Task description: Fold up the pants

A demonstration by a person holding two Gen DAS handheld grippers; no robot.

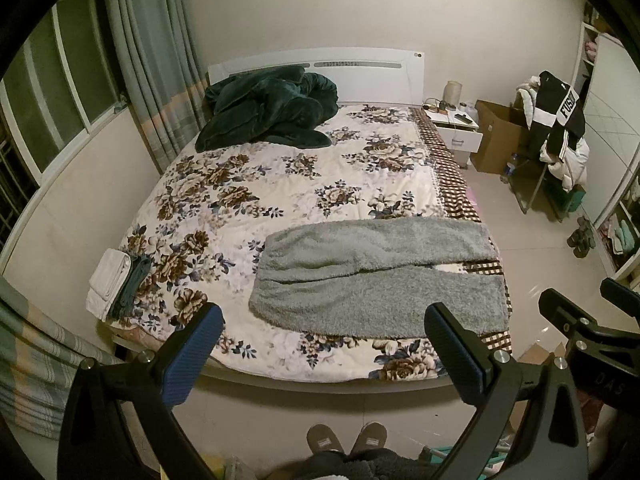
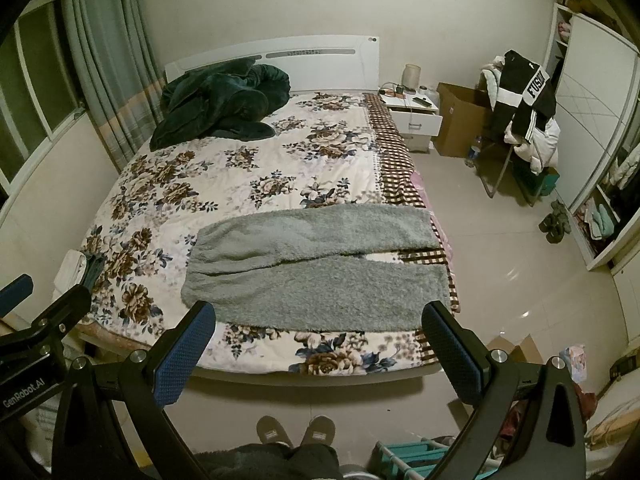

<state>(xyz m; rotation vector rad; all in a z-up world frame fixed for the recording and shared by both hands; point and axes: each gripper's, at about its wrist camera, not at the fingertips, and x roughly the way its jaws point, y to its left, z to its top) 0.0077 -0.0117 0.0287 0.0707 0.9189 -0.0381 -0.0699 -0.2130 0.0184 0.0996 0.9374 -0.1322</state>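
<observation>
A bed with a floral cover is carrying grey fleece pants lying flat near its foot, legs reaching toward the checked edge; a dark green blanket is bunching by the headboard, and folded clothes are sitting at the near left corner

Pants lie across the bed's near end, blanket behind.

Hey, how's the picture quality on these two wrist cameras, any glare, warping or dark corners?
Left wrist view: heavy fisheye bending at the window and walls, black corners, dim yellowish light, soft glare on the floor tiles; the gray pants stay readable. Right wrist view: same warping and vignette, glare on the floor tiles, and the pants look slightly soft.
</observation>
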